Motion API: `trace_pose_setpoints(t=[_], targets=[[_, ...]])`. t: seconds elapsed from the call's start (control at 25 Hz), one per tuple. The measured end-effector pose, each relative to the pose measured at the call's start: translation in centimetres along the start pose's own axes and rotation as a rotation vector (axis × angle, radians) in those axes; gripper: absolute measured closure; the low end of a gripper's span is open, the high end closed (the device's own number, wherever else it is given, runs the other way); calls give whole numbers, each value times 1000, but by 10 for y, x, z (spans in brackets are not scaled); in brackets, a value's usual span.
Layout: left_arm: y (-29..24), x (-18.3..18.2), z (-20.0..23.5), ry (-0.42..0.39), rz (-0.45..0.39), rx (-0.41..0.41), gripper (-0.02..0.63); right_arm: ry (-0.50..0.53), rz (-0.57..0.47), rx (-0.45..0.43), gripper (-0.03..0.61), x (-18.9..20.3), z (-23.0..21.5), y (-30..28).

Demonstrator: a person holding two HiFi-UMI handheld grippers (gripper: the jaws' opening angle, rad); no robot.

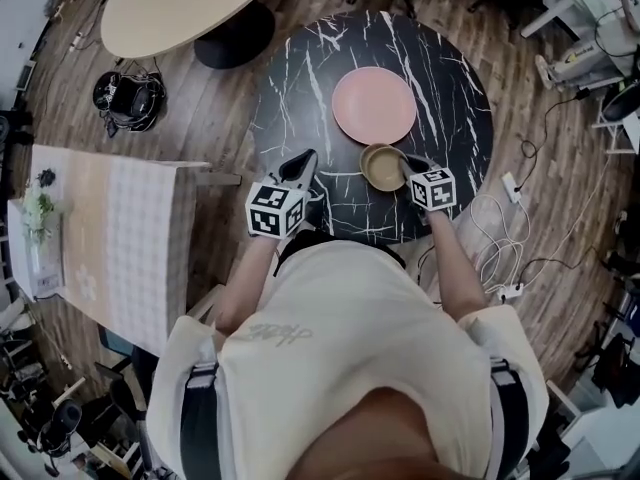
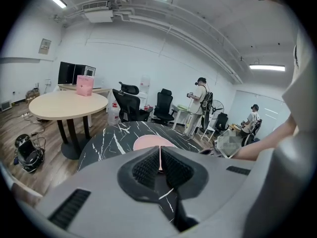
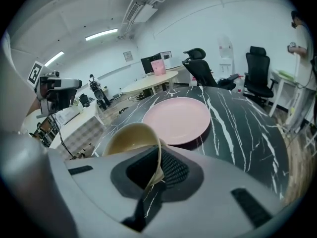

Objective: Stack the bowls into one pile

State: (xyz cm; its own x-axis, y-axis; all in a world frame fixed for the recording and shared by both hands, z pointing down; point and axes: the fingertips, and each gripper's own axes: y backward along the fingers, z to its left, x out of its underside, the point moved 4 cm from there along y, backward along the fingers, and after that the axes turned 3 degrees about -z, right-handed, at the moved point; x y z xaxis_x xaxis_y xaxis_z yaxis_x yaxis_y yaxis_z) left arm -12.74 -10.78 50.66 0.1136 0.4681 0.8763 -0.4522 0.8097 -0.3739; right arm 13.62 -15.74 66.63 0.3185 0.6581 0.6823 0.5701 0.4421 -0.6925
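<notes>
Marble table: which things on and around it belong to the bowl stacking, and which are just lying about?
Job in hand: bowl, its rim pinched in the right gripper; left gripper, shut and empty; marble table.

Lying about: pink plate; beige table; office chairs; floor cables.

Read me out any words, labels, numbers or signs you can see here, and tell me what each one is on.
Nothing can be read in any view.
Shirt: a pale print, too blurred to read.
Pink box on the beige round table: any print is too small to read.
Wall poster: too small to read.
Marker cubes: black-and-white square patterns only, no letters.
</notes>
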Motion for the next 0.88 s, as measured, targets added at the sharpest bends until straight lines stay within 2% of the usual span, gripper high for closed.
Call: trace_pose_setpoints(t=[0.88], targets=[[-22, 1, 14, 41, 28, -41, 594, 1, 61, -35, 551, 8, -8, -43]])
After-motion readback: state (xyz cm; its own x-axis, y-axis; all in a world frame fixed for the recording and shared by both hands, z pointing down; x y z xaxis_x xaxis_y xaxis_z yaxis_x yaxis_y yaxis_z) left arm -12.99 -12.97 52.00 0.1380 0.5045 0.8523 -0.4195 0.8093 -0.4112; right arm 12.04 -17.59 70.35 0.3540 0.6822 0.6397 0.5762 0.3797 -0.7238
